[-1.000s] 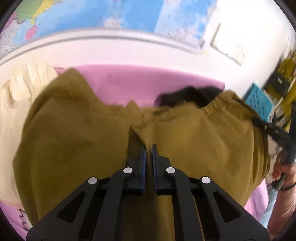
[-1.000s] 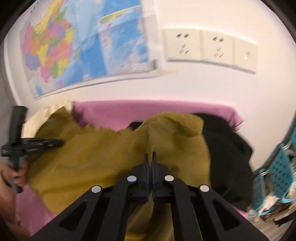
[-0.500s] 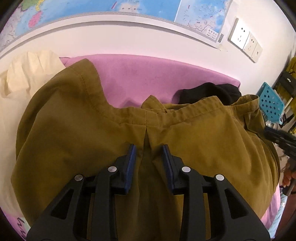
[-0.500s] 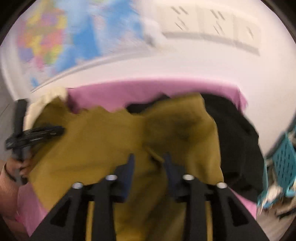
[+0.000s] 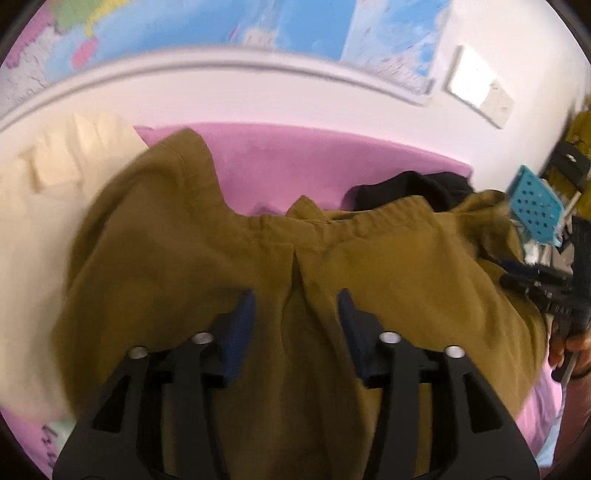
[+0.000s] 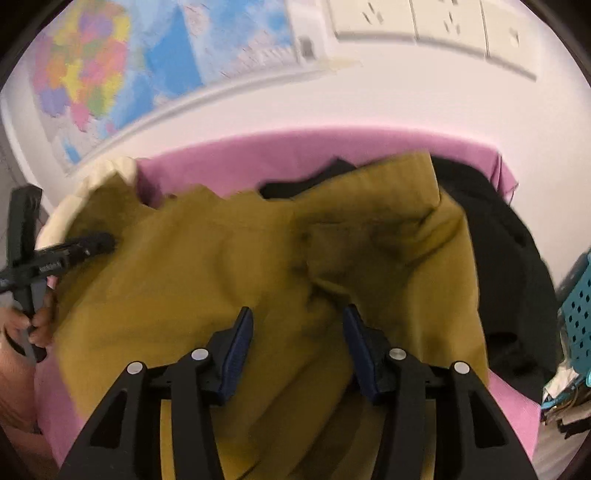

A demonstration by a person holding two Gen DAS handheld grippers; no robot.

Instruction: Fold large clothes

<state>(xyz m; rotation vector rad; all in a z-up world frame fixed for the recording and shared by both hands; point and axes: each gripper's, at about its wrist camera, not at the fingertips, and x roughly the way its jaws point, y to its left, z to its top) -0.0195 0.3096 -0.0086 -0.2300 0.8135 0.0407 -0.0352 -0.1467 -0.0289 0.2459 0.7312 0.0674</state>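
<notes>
A lived-in room, probably a home. Maps (image 6: 110, 70) are taped to a white wall beside sockets (image 6: 417, 22). Clothes (image 6: 258, 280) lie heaped on a pink-covered table (image 5: 314, 166), with a blue basket (image 5: 537, 203) nearby.

Both grippers, left gripper (image 5: 295, 310) and right gripper (image 6: 297, 328), now spread wide, olive garment (image 5: 388, 280) released.

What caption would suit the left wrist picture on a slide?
Left gripper open above an olive-brown garment spread on a pink surface, black clothing behind.
</notes>
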